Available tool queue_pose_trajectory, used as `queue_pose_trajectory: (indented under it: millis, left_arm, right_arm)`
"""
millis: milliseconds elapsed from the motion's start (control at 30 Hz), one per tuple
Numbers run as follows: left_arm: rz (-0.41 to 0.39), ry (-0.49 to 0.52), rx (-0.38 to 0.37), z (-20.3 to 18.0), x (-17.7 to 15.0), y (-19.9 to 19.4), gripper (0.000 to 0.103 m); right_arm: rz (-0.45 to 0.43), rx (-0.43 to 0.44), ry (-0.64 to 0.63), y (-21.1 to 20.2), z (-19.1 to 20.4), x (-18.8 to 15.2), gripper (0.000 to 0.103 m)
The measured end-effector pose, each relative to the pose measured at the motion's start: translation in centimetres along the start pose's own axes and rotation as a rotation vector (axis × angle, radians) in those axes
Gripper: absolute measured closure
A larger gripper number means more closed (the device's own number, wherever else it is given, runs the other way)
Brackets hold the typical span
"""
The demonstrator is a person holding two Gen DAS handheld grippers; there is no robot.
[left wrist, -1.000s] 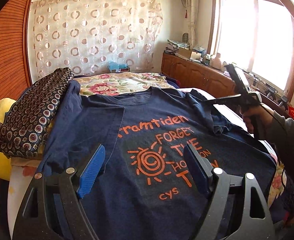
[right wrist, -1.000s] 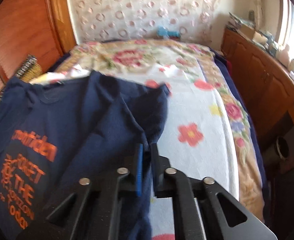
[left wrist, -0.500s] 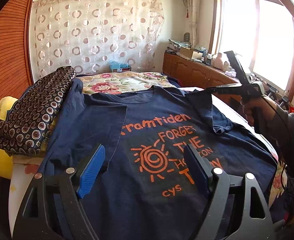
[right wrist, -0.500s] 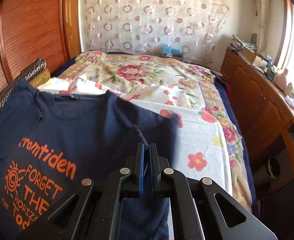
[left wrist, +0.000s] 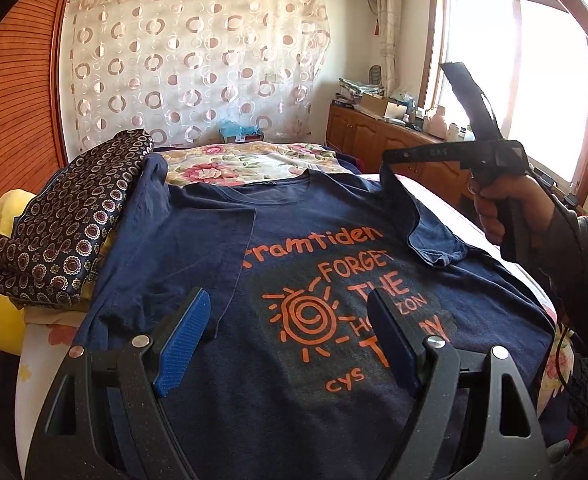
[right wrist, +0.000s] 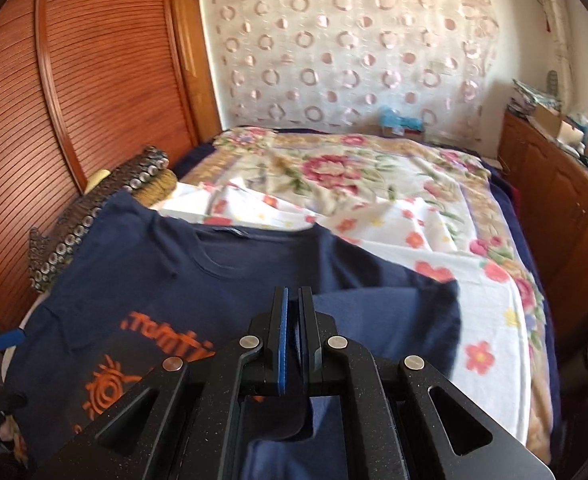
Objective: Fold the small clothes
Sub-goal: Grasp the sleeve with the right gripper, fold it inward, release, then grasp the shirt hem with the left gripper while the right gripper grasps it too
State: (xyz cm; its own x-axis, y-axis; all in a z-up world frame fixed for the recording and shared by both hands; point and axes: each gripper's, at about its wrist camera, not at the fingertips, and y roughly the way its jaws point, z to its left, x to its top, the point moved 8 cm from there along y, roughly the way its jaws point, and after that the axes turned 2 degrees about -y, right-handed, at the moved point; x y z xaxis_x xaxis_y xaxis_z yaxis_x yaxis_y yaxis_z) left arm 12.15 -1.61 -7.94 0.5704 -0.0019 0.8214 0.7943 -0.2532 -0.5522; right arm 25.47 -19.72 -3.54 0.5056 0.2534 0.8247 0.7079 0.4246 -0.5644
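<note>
Right gripper point(right wrist: 291, 300), clamped on t-shirt point(left wrist: 334, 360) sleeve, has swung it inward over the chest; left gripper point(left wrist: 289, 336) spread, idle. Second side fold underway.

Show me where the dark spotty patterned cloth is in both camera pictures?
Left wrist view: the dark patterned cloth with small ring motifs lies at the left edge, heaped over something yellow, beside the navy T-shirt with orange print.
Right wrist view: the same cloth is at the left, along the wooden slatted door, beyond the T-shirt's shoulder.
Shared landmark: the sheer curtain with ring pattern on the far wall.
</note>
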Motion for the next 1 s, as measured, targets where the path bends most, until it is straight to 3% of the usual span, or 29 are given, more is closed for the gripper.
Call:
queue_pose_trajectory:
  millis: [100, 167, 300, 533, 633, 867, 1000]
  left_arm:
    - [-0.002, -0.007, 0.0, 0.2, 0.0, -0.1, 0.021]
    - [-0.001, -0.015, -0.005, 0.3, 0.0, -0.1, 0.021]
    - [-0.003, -0.011, 0.003, 0.5, 0.1, -0.1, 0.021]
    - [-0.006, 0.002, 0.035, 1.6, 1.0, 0.1, 0.021]
    - [0.0, 0.012, 0.054, 2.7, 1.8, 0.6, 0.021]
    - [0.038, 0.041, 0.086, 6.2, 5.1, 3.3, 0.026]
    - [0.058, 0.04, 0.102, 8.3, 7.2, 5.0, 0.032]
  right_arm:
    - [-0.019, 0.012, -0.012, -0.2, 0.4, 0.3, 0.095]
    - [-0.015, -0.002, -0.019, -0.4, -0.3, -0.1, 0.081]
    - [-0.006, -0.035, -0.03, -0.6, -1.4, -0.9, 0.076]
    - [0.082, -0.118, -0.065, 0.8, -3.1, -3.3, 0.075]
    - [0.123, -0.117, -0.064, 2.1, -3.8, -4.1, 0.061]
    - [0.231, -0.178, -0.051, 5.6, -6.0, -5.5, 0.06]
    - [0.215, -0.149, -0.033, 6.2, -6.0, -5.1, 0.059]
